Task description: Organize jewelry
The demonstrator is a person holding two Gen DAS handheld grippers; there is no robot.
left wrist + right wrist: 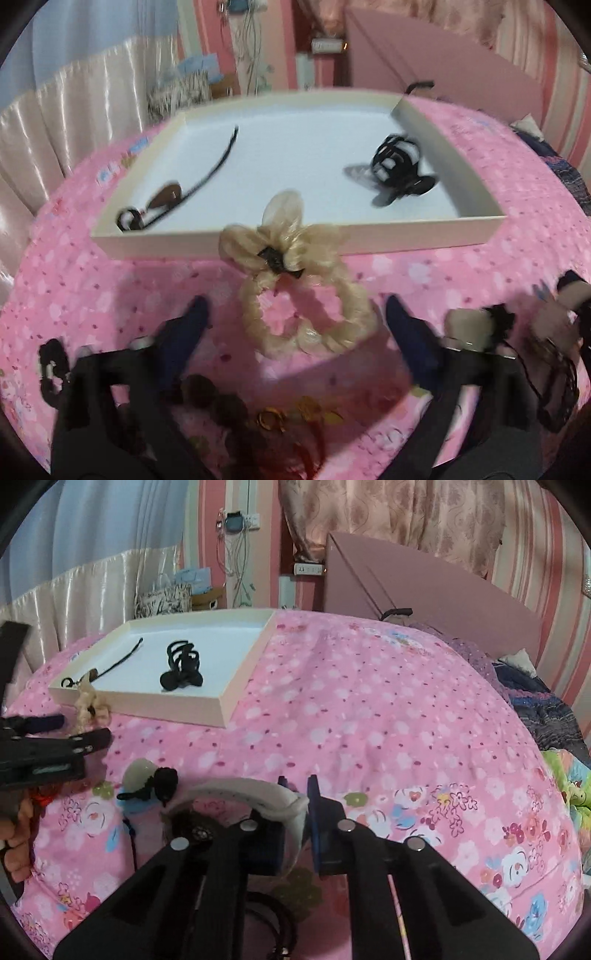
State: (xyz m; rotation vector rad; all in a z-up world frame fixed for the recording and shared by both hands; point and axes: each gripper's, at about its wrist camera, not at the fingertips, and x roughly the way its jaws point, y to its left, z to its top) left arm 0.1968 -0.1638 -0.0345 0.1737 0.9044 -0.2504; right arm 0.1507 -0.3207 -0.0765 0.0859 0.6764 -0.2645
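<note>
A blond hair scrunchie (306, 321) with a small black bow lies on the pink bedspread just in front of the white tray (406, 240). My left gripper (295, 314) is open, one finger on each side of the scrunchie, the pads clear of it. In the tray lie a black claw clip (399, 166) and a black cord with a brown pendant (207, 177). My right gripper (299, 794) is shut on the end of a white headband (236, 794). The right wrist view also shows the left gripper (77, 729) by the scrunchie (88, 705) and the tray (147, 709).
Loose pieces lie on the bedspread near me: gold rings (273, 421), brown beads (207, 395), a black lace piece (51, 369), a pale stone with a black flower (147, 775). A pink board (424, 590) leans at the back. Clothes (546, 709) are heaped at the right.
</note>
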